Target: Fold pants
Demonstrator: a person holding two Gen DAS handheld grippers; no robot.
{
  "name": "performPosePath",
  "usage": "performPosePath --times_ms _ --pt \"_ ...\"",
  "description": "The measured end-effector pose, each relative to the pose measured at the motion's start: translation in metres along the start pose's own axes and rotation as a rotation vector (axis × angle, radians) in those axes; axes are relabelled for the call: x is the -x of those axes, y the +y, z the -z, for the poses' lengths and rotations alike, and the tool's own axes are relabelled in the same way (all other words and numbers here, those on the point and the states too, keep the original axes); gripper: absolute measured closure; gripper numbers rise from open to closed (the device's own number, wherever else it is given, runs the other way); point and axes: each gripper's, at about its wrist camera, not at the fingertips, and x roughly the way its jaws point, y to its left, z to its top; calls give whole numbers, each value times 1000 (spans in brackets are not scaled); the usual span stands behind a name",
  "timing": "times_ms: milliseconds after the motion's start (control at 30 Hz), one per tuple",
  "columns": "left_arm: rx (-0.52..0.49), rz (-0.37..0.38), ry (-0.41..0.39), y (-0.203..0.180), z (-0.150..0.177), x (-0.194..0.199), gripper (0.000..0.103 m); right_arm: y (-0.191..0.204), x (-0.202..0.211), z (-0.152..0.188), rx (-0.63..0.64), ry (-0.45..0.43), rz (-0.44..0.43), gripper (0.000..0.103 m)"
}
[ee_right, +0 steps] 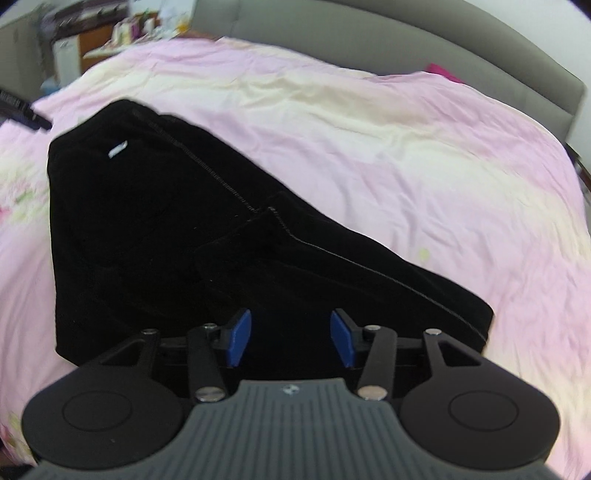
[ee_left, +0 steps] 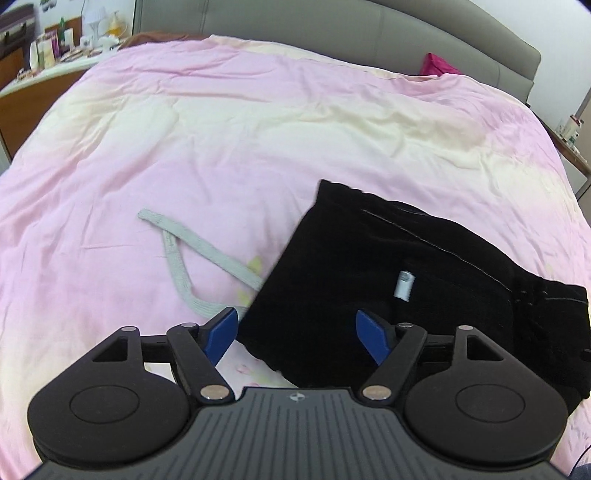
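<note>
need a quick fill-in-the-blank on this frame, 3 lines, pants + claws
1. The folded black velvet pants lie on a ____ quilted bedspread.
2. The pale ____ woven drawstring trails out from under the pants.
3. Neither the left claw nor the right claw grips anything; both stand ____.

Missing words: pink; grey; open

pants (ee_left: 369,280): black cloth, matt, velvety nap, w/ small white woven label (ee_left: 403,283). bed cover (ee_left: 221,147): pink/cream cloth, smooth, lightly creased. strap (ee_left: 184,251): grey woven cloth, ribbed. headboard (ee_left: 406,33): grey, padded, matt. left gripper (ee_left: 297,334): matt black plastic, blue pads (ee_left: 223,334), shiny metal pins.
</note>
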Motion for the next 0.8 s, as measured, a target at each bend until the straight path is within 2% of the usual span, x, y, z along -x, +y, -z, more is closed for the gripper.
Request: performPosePath --times_ms 100,267,333,433,467,567,633,700,733,800 --pt "-26 39 52 17 -13 -25 15 -2 -21 -11 106 8 -7 60" --pt "-91 167 142 28 -33 -70 15 -12 -54 -29 284 35 -45 60" --pt "-126 207 203 31 -41 -91 15 -16 -69 -36 338 59 -60 64" --pt "-155 297 282 35 -50 -119 11 -19 -91 -45 426 104 -129 68" --pt "-167 318 294 36 -52 -125 8 -18 -98 -46 457 120 -161 68" --pt "-190 367 328 37 -57 -144 8 -12 -114 -44 538 162 -236 69" --pt "-174 384 362 39 -61 -154 10 -9 -122 -45 550 176 -252 68" --pt "-153 394 381 39 -65 -160 23 -10 -129 -48 532 187 -269 68" --pt "-145 393 379 37 -65 -159 25 -11 -131 -49 522 192 -276 68" --pt "-162 346 355 27 -62 -152 33 -14 -134 -50 498 196 -285 68"
